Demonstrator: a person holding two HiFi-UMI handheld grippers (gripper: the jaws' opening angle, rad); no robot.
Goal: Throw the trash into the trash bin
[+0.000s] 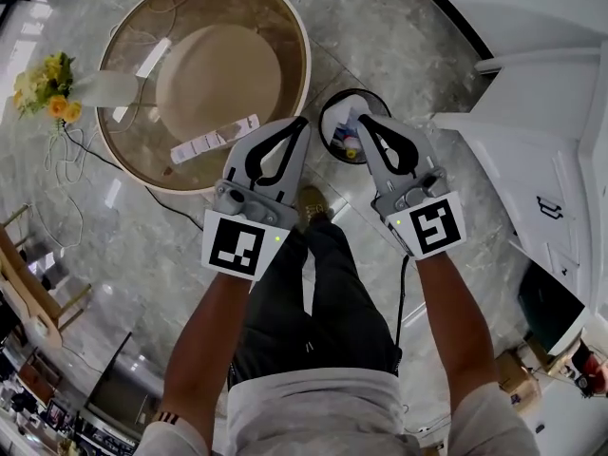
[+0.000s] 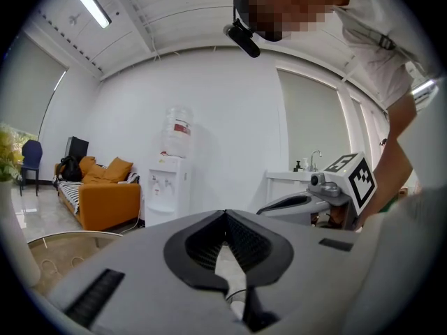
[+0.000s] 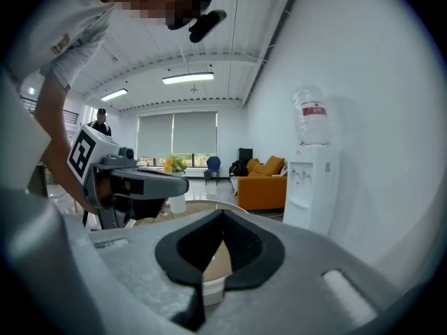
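Marble floor (image 1: 114,245) underfoot, and closest in we've got both grippers side by side: left gripper (image 1: 296,131) with its jaws pressed together on nothing, right gripper (image 1: 369,129) the same, closed and empty. Just past their tips sits the trash bin (image 1: 332,112), with trash (image 1: 351,146) lying inside, so the drop looks done. Farther out, a white strip (image 1: 215,142) lies on the round glass table (image 1: 128,141); if that counts as trash, one more trip remains
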